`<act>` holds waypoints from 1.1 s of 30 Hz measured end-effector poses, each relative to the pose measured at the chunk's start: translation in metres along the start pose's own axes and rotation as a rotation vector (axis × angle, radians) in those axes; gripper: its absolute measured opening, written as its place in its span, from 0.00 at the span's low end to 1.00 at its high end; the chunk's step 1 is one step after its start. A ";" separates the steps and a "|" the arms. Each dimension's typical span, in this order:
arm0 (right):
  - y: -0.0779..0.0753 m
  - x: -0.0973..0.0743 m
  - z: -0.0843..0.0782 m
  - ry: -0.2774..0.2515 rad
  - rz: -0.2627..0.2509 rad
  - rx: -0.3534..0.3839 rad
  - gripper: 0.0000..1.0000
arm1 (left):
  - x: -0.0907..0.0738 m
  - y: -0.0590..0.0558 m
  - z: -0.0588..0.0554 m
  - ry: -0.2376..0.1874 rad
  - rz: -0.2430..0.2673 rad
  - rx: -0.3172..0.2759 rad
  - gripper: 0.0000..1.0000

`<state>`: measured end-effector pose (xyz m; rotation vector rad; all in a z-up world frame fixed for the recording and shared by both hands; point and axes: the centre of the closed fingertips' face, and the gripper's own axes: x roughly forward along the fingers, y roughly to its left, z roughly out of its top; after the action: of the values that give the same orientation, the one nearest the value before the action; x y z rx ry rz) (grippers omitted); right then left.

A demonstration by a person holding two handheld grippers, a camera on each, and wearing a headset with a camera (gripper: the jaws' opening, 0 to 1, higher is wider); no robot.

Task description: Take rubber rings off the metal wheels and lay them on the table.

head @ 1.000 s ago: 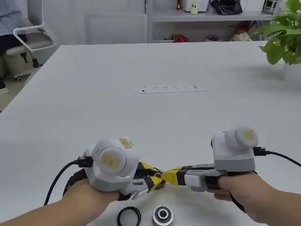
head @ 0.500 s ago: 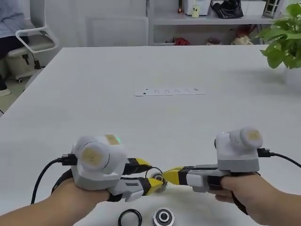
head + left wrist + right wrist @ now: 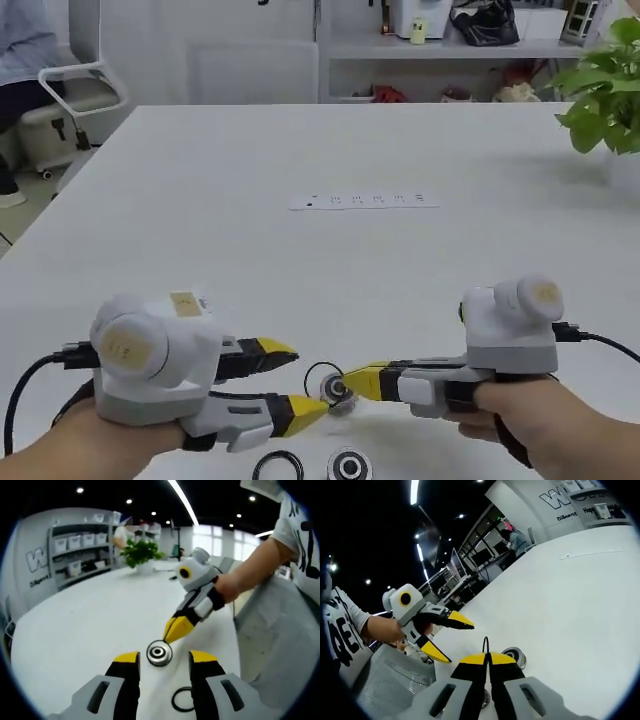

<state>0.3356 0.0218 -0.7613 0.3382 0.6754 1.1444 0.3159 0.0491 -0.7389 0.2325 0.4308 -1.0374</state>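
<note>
Jaws of the left gripper [image 3: 164, 655] stand wide apart, yellow tips spread with nothing between them, held over the near edge of the flat white table [image 3: 300, 280]. Facing it from the other side, the right gripper [image 3: 486, 656] has its yellow-tipped jaws pressed together on a thin black rubber ring [image 3: 486, 642], which stands edge-on out of the tips in the right gripper view. A round silver metal wheel [image 3: 159, 653] sits directly at those tips, between the two grippers; in the left gripper view the right gripper's point meets the wheel's upper rim. Whether the pinched ring is partly seated on this wheel, and whether the wheel rests on the surface or hangs clear, cannot be determined. Closer to the near edge, just below the grippers in the head view, a second black rubber ring [image 3: 277, 465] lies flat on the surface, with a second silver metal wheel [image 3: 348, 466] just beside it on the right, the two apart and not touching. Towards the middle of the table lies a flat white strip bearing a row of small dark marks [image 3: 363, 201], well apart from the work. At the far right edge stands a green leafy plant [image 3: 600, 100]. Beyond the far left corner is a white chair [image 3: 70, 95], and beyond the far edge a white shelf unit [image 3: 450, 42] carrying assorted items too small to identify.
</note>
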 end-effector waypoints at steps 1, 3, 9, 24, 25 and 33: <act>0.002 0.000 0.000 0.000 0.003 0.001 0.00 | -0.001 -0.001 -0.001 0.001 -0.001 -0.001 0.41; 0.006 0.000 0.000 0.000 0.011 0.002 0.00 | -0.005 -0.003 -0.002 -0.002 -0.005 -0.006 0.42; 0.016 0.003 0.000 -0.002 0.031 0.004 0.00 | -0.018 -0.009 -0.006 0.000 -0.008 -0.001 0.48; 0.042 0.015 -0.013 0.052 0.099 -0.006 0.00 | -0.049 -0.015 -0.022 -0.001 0.005 -0.018 0.57; 0.043 0.016 -0.016 0.060 0.105 -0.007 0.00 | -0.051 -0.016 -0.022 -0.001 0.006 -0.019 0.58; 0.053 0.022 -0.029 0.107 0.136 -0.009 0.00 | -0.061 -0.016 -0.026 -0.003 0.013 -0.027 0.60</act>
<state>0.2843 0.0602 -0.7604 0.3207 0.7495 1.3022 0.2697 0.0986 -0.7348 0.2101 0.4399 -1.0183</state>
